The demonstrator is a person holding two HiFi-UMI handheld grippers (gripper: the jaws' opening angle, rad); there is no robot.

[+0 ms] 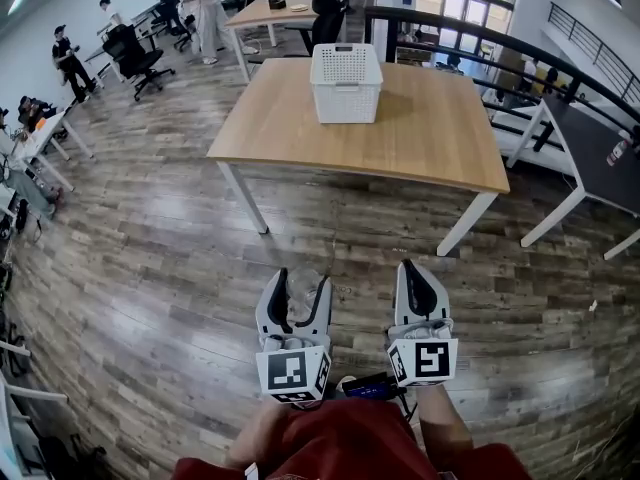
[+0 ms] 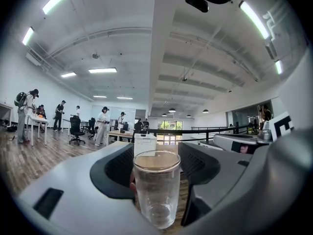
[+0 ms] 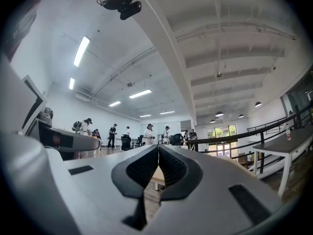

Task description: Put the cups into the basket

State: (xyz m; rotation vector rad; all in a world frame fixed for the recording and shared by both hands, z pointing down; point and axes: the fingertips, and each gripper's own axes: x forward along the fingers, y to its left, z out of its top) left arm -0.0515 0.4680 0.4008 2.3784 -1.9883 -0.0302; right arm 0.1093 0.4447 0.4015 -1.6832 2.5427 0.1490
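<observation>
Open floor [image 1: 190, 238] runs ahead of us to the near edge of the table [image 1: 420, 128], the basket [image 1: 346, 83] sits well back on it, our forearms [image 1: 445, 430] are cut off at the bottom, and the left gripper [image 1: 302, 284] clasps a clear cup [image 2: 156, 190] upright while the right gripper [image 1: 412, 272] is pinched together, empty.

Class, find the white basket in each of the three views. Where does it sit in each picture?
Head view: the white basket stands top centre, on the wooden table.
Left gripper view: basket small at centre, just behind the glass cup rim.
Right gripper view: not in it.
Shared landmark: the black railing, in all three.
</observation>
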